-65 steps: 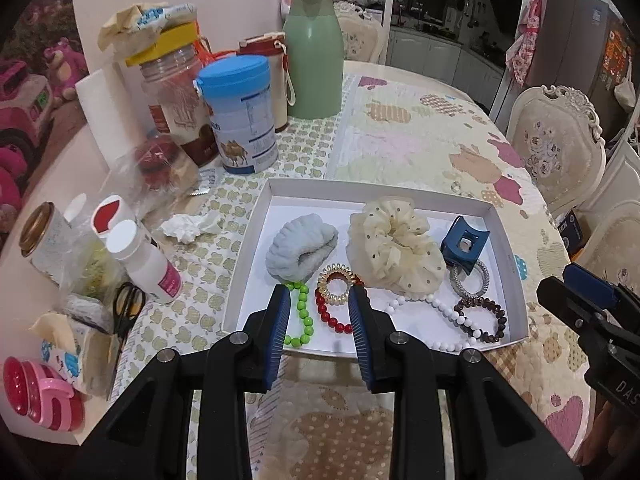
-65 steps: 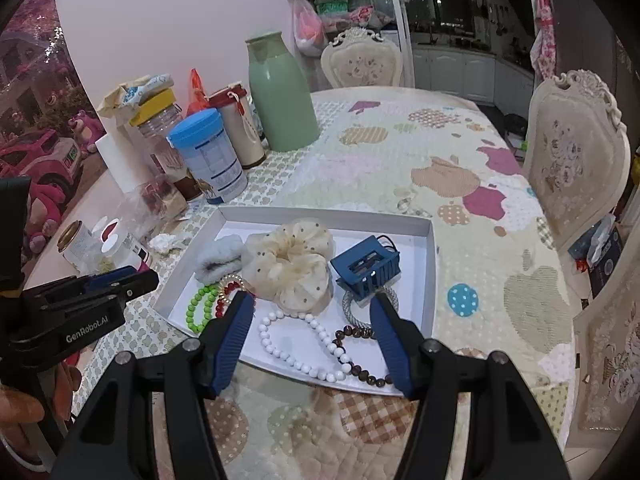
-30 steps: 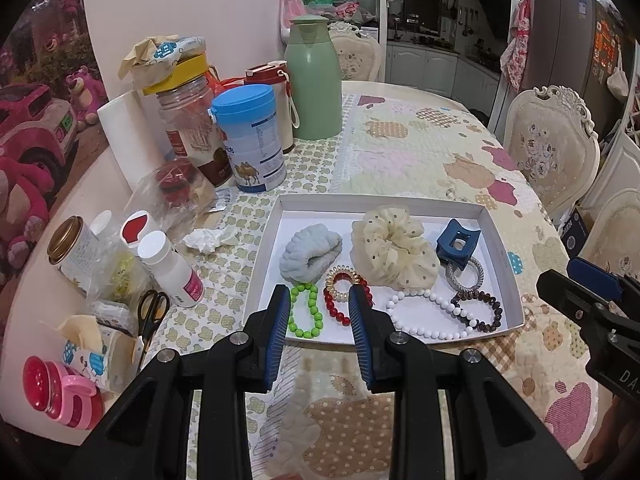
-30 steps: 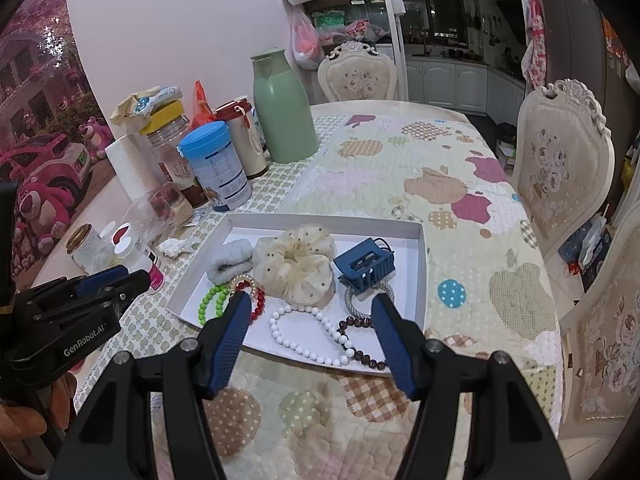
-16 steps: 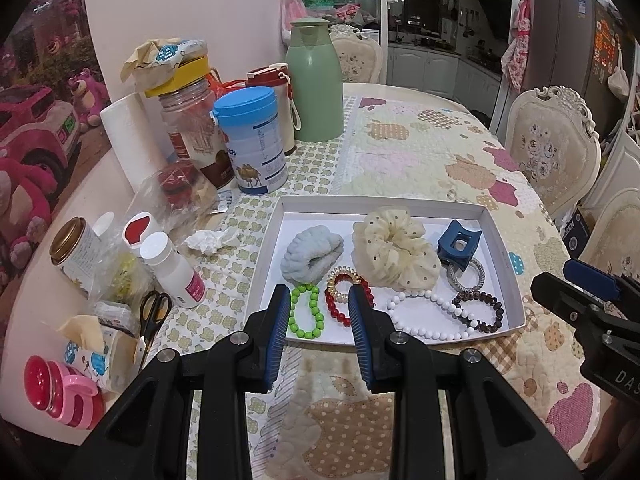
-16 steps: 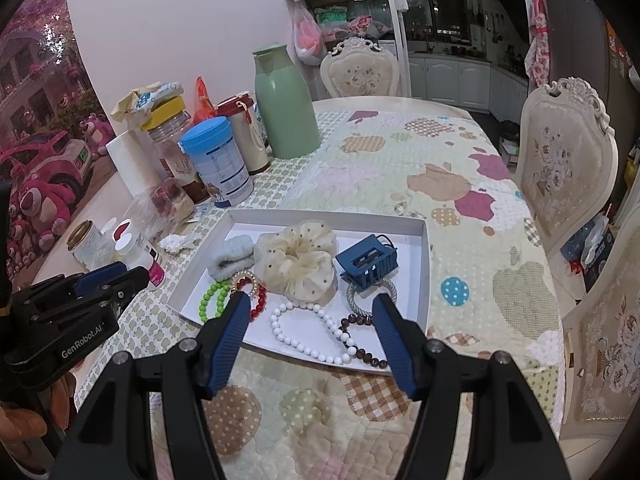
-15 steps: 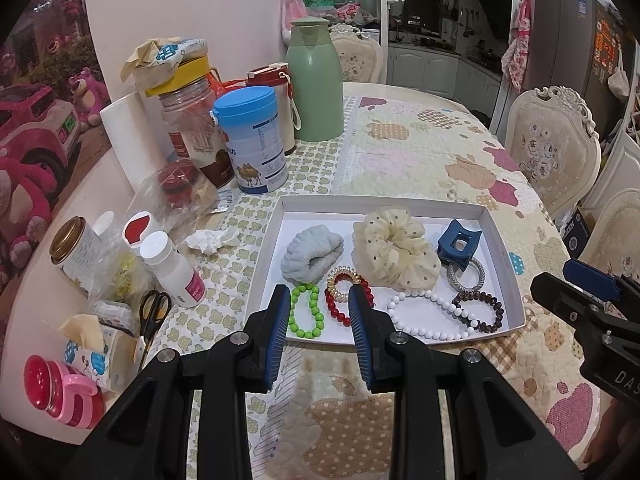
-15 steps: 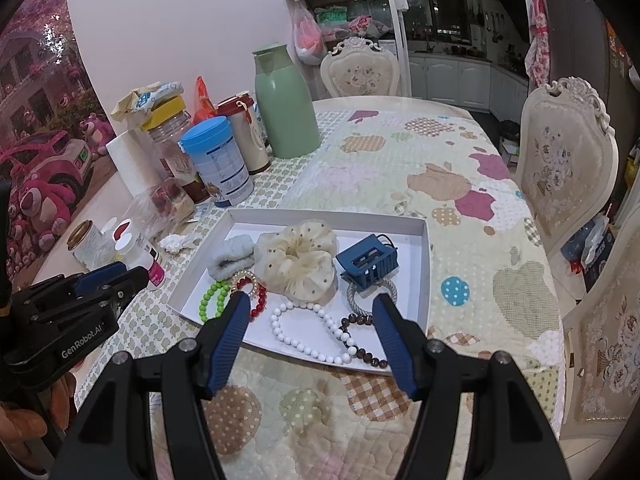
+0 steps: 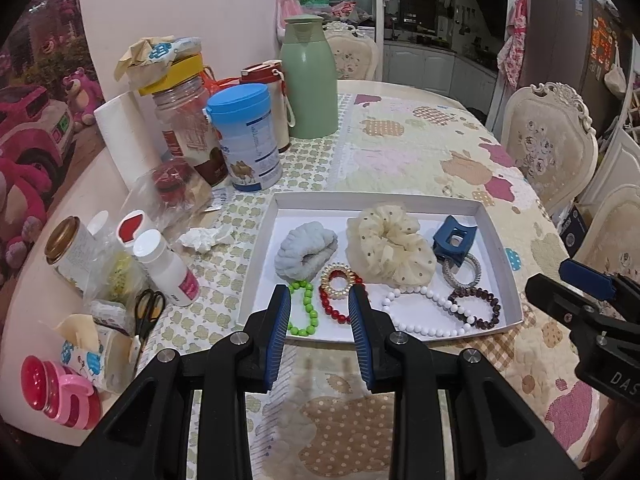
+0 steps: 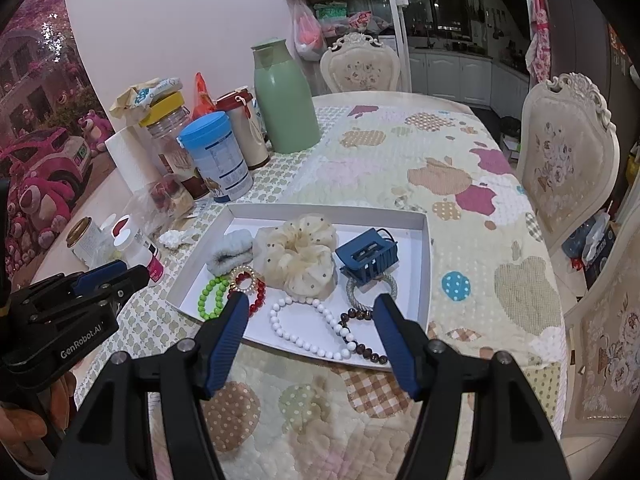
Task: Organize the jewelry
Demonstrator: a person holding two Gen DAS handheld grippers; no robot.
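A white tray [image 9: 496, 240] [image 10: 427, 256] holds a cream scrunchie [image 9: 390, 246] [image 10: 298, 254], a grey-blue scrunchie [image 9: 306, 248], a blue claw clip [image 9: 454, 238] [image 10: 368, 258], a green bead bracelet [image 9: 304, 310], a red bead bracelet [image 9: 334, 312], a white bead strand [image 9: 424, 314] [image 10: 316, 330] and a dark bead bracelet [image 9: 476, 306]. My left gripper [image 9: 319, 312] is open and empty above the tray's near edge. My right gripper [image 10: 308, 320] is wide open and empty, near the tray's front right.
Left of the tray stand a blue-lidded can [image 9: 244, 140], a green flask [image 9: 310, 80], jars, a white bottle [image 9: 166, 268], scissors [image 9: 148, 312] and a crumpled tissue [image 9: 202, 238]. Chairs [image 9: 550, 148] stand at the table's right side.
Both grippers have drawn back and up from the tray over the last two seconds, then held still. The tray's contents have not moved.
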